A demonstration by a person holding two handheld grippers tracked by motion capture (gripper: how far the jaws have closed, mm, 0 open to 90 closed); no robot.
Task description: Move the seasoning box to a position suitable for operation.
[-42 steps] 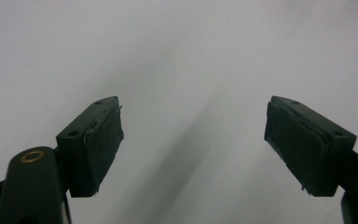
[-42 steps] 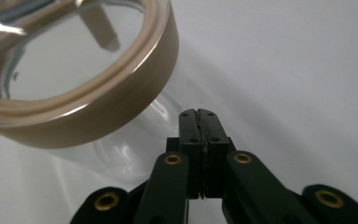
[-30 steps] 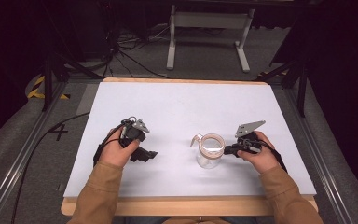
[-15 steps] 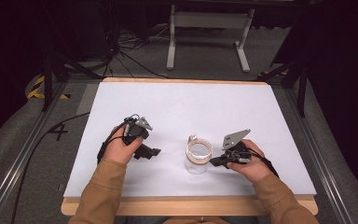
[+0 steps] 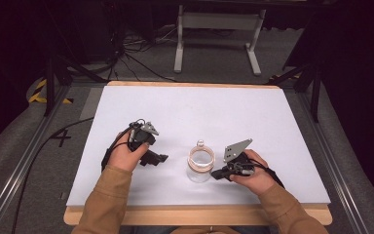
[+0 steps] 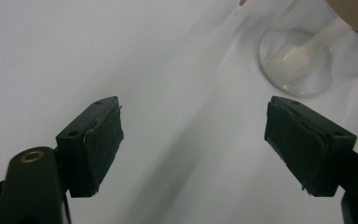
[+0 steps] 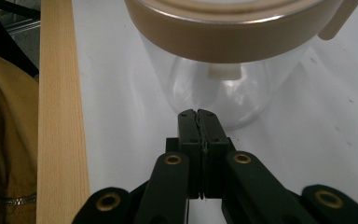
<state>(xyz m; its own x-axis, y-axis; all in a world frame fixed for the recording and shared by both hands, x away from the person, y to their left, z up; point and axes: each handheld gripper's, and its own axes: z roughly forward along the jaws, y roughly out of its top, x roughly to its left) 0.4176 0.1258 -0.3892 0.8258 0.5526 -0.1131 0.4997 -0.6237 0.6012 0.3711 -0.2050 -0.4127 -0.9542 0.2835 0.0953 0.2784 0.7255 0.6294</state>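
A clear glass jar with a gold rim and a small knob on its lid stands on the white table top, near the front. A white spoon lies inside it. My right gripper is shut, with nothing between its jaws, and its tips sit against the jar's lower wall from the right. Its shut fingertips fill the bottom of the right gripper view. My left gripper rests on the table left of the jar, open and empty, apart from the jar.
The table's wooden front edge runs just behind my hands; its strip lies close to the jar in the right gripper view. A metal stand and cables sit on the floor beyond the table.
My right gripper has moved left and toward the front edge, and the jar has slid the same way in front of it. The left hand has stayed put.
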